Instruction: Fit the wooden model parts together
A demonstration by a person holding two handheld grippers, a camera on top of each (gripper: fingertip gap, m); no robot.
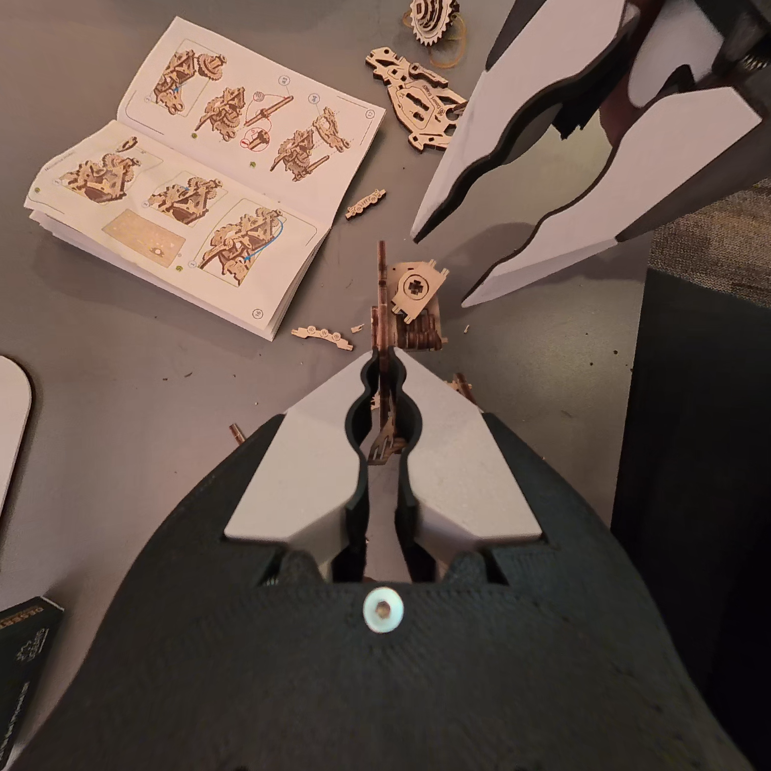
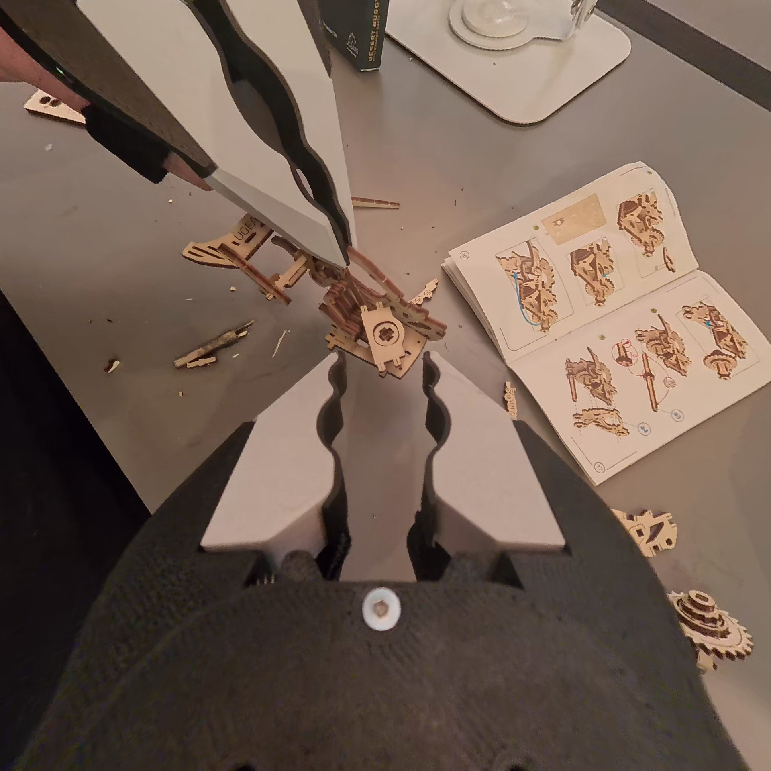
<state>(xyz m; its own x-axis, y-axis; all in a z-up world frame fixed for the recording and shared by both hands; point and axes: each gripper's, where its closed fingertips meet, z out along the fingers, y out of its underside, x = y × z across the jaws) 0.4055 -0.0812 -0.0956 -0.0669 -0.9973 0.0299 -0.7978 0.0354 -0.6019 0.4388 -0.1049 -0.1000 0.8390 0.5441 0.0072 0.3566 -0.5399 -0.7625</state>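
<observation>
Wooden model assembly [image 2: 375, 321] is held just above the grey surface [image 2: 125, 250], clamped at one upright plate by the clenched left claw [image 1: 381, 354]. The right claw [image 2: 384, 359] is released, its fingers spread just short of a cross-slotted plate [image 2: 386, 333]. An open instruction booklet [image 1: 200, 175] and a gear stack [image 2: 709, 626] are laid flat nearby. No containers holding parts are visible.

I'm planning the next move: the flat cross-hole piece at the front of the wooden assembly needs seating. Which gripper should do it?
Right. The right gripper is open and empty, fingertips flanking the cross-hole piece. The left gripper is shut on the wooden assembly, steadying it.
</observation>
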